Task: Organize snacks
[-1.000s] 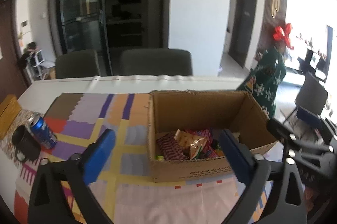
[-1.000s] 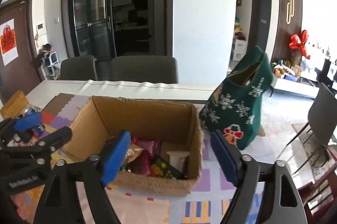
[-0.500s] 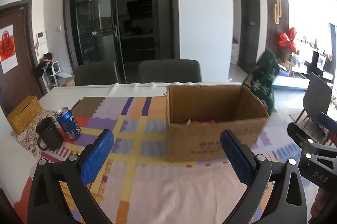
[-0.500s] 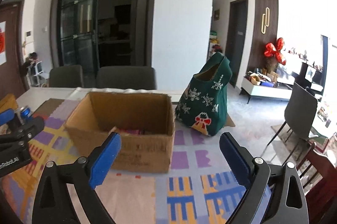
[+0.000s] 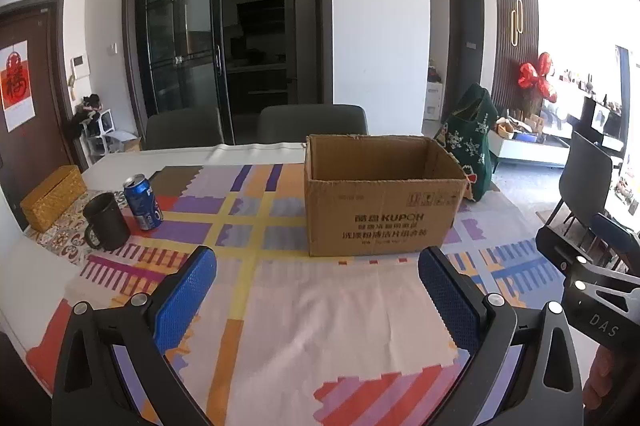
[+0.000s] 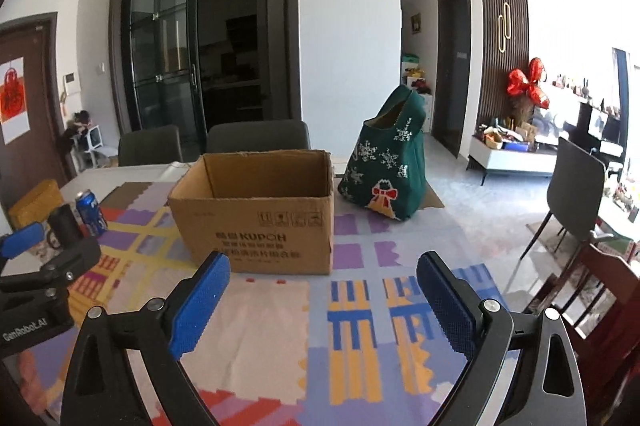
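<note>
An open brown cardboard box (image 5: 380, 210) stands on the patterned tablecloth, also in the right wrist view (image 6: 260, 222). Its inside is hidden from this low angle, so no snacks show. My left gripper (image 5: 318, 290) is open and empty, well short of the box's front. My right gripper (image 6: 320, 294) is open and empty, also in front of the box, to its right. Each gripper shows at the edge of the other's view.
A green Christmas bag (image 6: 390, 170) stands right of the box. A blue can (image 5: 142, 202), a black mug (image 5: 106, 222) and a woven box (image 5: 52, 198) sit at the left. Grey chairs (image 5: 312, 122) stand behind the table, another chair (image 6: 576, 194) to the right.
Both grippers have pulled back and dropped lower from above the box. The snacks inside the box were visible before and are now hidden by its front wall.
</note>
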The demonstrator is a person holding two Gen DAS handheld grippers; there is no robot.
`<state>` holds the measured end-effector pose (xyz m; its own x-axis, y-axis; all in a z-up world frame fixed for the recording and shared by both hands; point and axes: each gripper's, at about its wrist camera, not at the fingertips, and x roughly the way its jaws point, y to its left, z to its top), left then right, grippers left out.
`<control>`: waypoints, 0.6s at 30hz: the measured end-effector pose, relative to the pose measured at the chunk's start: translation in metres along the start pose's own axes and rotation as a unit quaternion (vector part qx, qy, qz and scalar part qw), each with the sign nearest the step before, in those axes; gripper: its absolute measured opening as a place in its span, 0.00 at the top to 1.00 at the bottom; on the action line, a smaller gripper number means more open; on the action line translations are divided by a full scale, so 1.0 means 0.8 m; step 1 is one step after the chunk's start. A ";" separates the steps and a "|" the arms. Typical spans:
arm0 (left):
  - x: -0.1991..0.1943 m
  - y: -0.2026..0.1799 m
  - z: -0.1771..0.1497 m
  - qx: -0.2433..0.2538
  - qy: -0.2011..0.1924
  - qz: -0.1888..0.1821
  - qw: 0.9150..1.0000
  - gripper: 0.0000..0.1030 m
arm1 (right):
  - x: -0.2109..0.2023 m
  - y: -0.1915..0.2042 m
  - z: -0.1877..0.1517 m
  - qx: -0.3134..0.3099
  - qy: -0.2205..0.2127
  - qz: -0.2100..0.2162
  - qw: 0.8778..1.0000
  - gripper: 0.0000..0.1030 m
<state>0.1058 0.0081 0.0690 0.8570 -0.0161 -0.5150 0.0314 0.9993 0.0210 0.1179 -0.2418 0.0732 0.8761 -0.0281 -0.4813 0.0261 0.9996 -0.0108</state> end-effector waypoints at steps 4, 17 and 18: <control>-0.021 -0.004 -0.010 0.014 -0.013 0.007 1.000 0.00 | -0.017 0.001 -0.011 -0.002 0.001 0.004 1.000 0.08; -0.063 -0.009 -0.036 0.024 -0.033 0.002 0.999 0.00 | -0.065 0.002 -0.039 -0.015 -0.019 0.014 1.000 0.08; -0.066 -0.010 -0.038 0.024 -0.034 0.002 0.999 0.00 | -0.067 0.002 -0.041 -0.014 -0.020 0.015 1.000 0.08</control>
<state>0.0448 0.0021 0.0699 0.8898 -0.0160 -0.4561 0.0509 0.9966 0.0642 0.0551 -0.2389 0.0707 0.8947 0.0026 -0.4466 -0.0139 0.9997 -0.0220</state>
